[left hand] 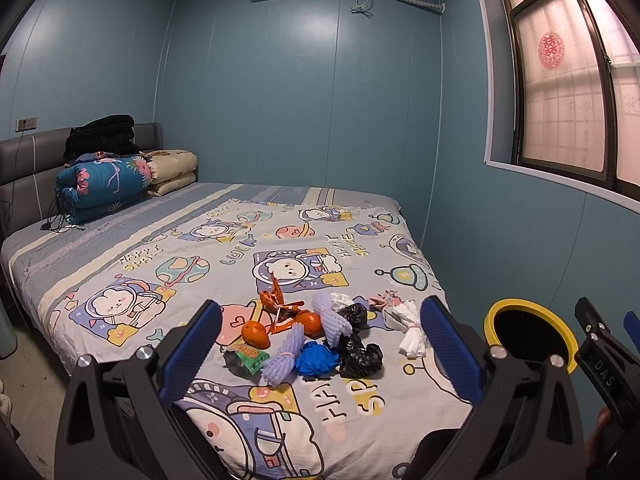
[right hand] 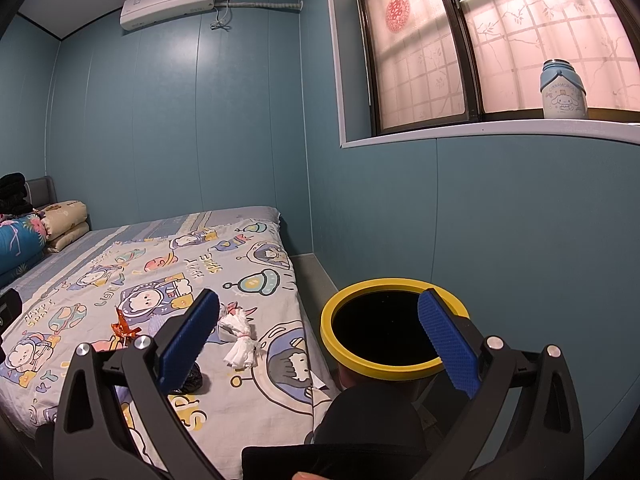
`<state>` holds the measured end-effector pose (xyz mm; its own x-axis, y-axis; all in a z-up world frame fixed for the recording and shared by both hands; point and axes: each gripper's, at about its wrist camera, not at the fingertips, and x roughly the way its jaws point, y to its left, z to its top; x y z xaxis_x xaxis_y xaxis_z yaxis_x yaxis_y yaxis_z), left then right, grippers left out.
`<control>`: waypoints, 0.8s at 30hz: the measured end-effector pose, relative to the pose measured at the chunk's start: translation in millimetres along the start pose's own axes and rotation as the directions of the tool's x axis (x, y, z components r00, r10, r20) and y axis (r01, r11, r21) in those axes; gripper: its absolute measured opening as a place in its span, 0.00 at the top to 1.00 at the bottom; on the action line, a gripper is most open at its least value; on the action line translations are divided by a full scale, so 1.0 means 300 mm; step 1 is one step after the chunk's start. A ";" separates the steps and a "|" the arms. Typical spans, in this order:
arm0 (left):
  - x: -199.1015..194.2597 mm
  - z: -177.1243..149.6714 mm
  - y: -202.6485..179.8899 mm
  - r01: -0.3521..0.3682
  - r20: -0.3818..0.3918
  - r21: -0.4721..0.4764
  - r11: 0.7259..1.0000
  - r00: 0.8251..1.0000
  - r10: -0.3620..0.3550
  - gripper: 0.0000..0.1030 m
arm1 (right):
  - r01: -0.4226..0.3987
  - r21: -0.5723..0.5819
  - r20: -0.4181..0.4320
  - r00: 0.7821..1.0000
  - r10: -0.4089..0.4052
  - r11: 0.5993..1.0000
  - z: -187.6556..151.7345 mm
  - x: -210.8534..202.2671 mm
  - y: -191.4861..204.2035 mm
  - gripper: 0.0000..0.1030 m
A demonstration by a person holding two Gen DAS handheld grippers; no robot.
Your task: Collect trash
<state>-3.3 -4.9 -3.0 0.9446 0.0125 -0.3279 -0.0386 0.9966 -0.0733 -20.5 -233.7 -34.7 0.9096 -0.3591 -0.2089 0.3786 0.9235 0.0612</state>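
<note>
Left wrist view. Left gripper (left hand: pixel 320 344) spread wide, nothing held, hovering above the near end of the bed (left hand: pixel 80 240). Trash pile (left hand: pixel 312 336) on the sheet dead ahead, framed between the fingers: orange wrapper (left hand: pixel 280 308), two oranges (left hand: pixel 256 334), lavender foam nets (left hand: pixel 332 320), blue wad (left hand: pixel 318 360), black bags (left hand: pixel 358 354), green packet (left hand: pixel 246 358). White twist (left hand: pixel 412 332) just inside the right-side finger, long axis running away from camera, tilted slightly. Bin (left hand: pixel 490 316), yellow rim, off the bed's right edge. Part of right gripper (left hand: pixel 600 344) at far right, "DAS" legible on its body. Sheet print reads "HAPPY SPACE".

Right wrist view. Right gripper (right hand: pixel 320 338) also wide apart and empty. Bin (right hand: pixel 332 332) straight ahead, rim passing behind the right finger, standing between bed (right hand: pixel 240 232) and wall. White twist (right hand: pixel 240 338) just past the left finger, on the sheet. Bottle (right hand: pixel 563 90) on the sill marked "CINNAMOROLL".

Judgement: nothing collected yet; left gripper nearer the pile, right nearer the bin and the white twist.
</note>
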 end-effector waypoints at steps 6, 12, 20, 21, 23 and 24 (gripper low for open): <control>-0.001 -0.003 0.001 0.001 -0.002 -0.001 1.000 1.000 -0.001 0.07 | 0.000 0.000 -0.001 1.000 0.000 1.000 -0.005 0.001 0.005 0.08; 0.001 -0.003 0.001 0.002 -0.005 -0.001 1.000 1.000 -0.002 0.07 | -0.002 0.000 -0.006 1.000 0.002 1.000 -0.011 0.003 0.009 0.08; 0.000 0.000 -0.001 0.002 -0.006 0.003 1.000 1.000 -0.002 0.07 | 0.001 0.001 -0.003 1.000 -0.001 1.000 -0.009 0.003 0.008 0.08; 0.000 0.001 -0.001 0.002 -0.006 0.003 1.000 1.000 -0.002 0.07 | 0.001 0.002 -0.002 1.000 -0.001 1.000 -0.010 0.003 0.008 0.08; 0.000 0.001 -0.001 0.002 -0.006 0.002 1.000 1.000 -0.002 0.07 | 0.000 0.002 -0.003 1.000 0.000 1.000 -0.010 0.004 0.008 0.08; 0.000 0.000 0.000 0.001 -0.006 0.002 1.000 1.000 -0.001 0.07 | -0.001 0.001 -0.003 1.000 0.001 1.000 -0.009 0.004 0.008 0.08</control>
<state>-3.3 -4.9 -3.1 0.9426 0.0114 -0.3337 -0.0373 0.9967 -0.0715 -18.9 -231.6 -37.6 0.9093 -0.3582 -0.2120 0.3784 0.9236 0.0624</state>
